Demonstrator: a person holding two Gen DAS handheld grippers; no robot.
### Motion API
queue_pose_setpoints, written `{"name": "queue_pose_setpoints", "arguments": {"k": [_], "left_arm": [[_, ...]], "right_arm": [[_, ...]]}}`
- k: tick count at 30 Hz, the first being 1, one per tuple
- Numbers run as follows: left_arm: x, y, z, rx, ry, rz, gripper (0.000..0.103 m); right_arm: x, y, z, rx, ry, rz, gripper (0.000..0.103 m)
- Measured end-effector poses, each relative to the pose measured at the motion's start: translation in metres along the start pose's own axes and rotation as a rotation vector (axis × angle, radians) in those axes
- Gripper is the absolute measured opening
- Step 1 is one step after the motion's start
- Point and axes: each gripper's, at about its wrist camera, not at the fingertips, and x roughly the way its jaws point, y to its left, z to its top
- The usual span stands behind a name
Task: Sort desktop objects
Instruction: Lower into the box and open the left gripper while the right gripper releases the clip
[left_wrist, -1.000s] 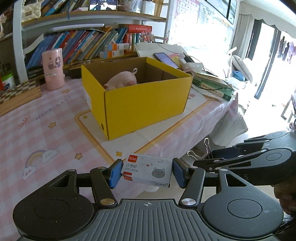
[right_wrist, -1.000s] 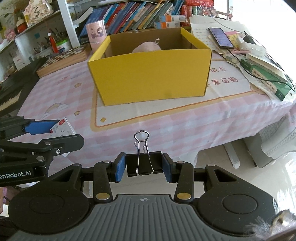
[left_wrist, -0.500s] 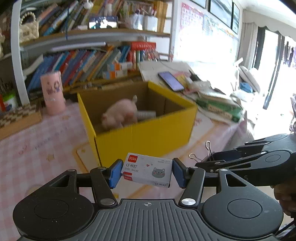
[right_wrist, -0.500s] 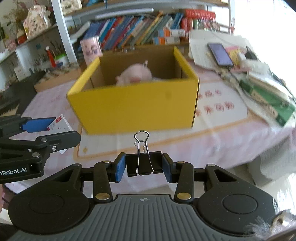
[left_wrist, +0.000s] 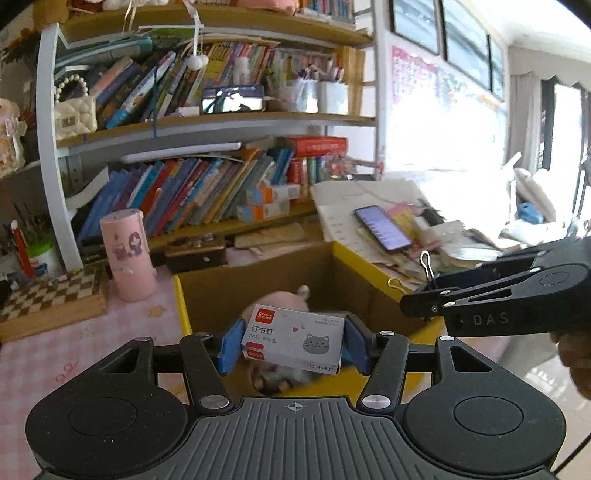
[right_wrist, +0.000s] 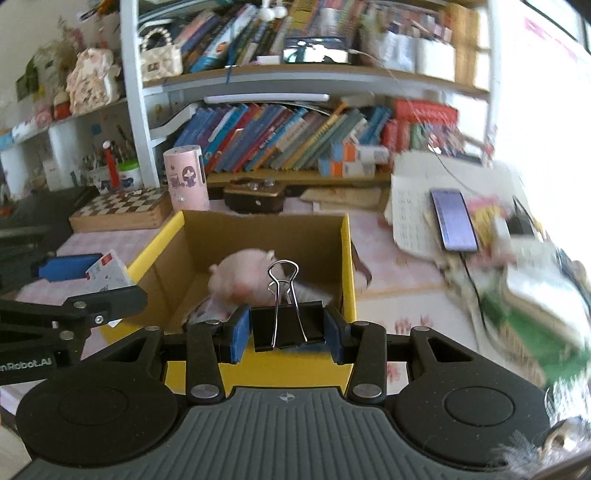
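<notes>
Desk (right_wrist: 391, 258): pink checked cloth, bookshelf along its back edge. Yellow cardboard box (right_wrist: 345, 258) stands open near the front edge, brown inside, a pink plush toy (right_wrist: 240, 278) lying on its floor.

Toward the back-left corner of the desk: wooden chessboard box (right_wrist: 122, 210), and just beside it an upright pink cylinder (right_wrist: 184, 177). Toward the right edge: a pile of papers and books with a phone (right_wrist: 454, 219) lying face up on top, screen lit.

My left hand-held gripper (left_wrist: 291, 341): blue pads closed against both short ends of a staple box (left_wrist: 295, 338) (white, red corner label, grey cat face). Box held level, in the air over the near-left part of the yellow box opening, not touching the cardboard.

My right hand-held gripper (right_wrist: 288, 330): pads closed on the black body of a binder clip (right_wrist: 286, 325), wire handles pointing up. Clip is held over the near wall of the yellow box, right of the staple box; the two grippers are close side by side but apart
</notes>
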Motion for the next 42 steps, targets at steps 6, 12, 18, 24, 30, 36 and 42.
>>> {"name": "queue_pose_setpoints", "arguments": {"k": [6, 12, 18, 24, 30, 36, 42], "left_arm": [[0.050, -0.002, -0.002, 0.037, 0.111, 0.058, 0.057], [0.080, -0.002, -0.014, 0.022, 0.202, 0.073, 0.057], [0.084, -0.001, -0.014, -0.022, 0.223, 0.045, 0.057], [0.087, -0.002, -0.015, -0.063, 0.238, 0.023, 0.057], [0.081, -0.005, -0.016, -0.067, 0.196, 0.047, 0.064], [0.054, -0.013, -0.012, -0.047, 0.093, 0.072, 0.078], [0.007, -0.008, -0.006, -0.111, -0.010, 0.136, 0.087]], "right_arm": [[0.056, 0.000, 0.014, -0.218, 0.078, 0.019, 0.039], [0.098, 0.013, 0.011, -0.443, 0.166, 0.059, 0.039], [0.123, 0.014, 0.013, -0.512, 0.258, 0.090, 0.039], [0.141, 0.009, 0.012, -0.526, 0.336, 0.117, 0.039], [0.144, 0.010, 0.011, -0.553, 0.342, 0.119, 0.040], [0.124, 0.001, 0.015, -0.473, 0.278, 0.158, 0.052], [0.077, -0.008, 0.025, -0.305, 0.144, 0.156, 0.056]]}}
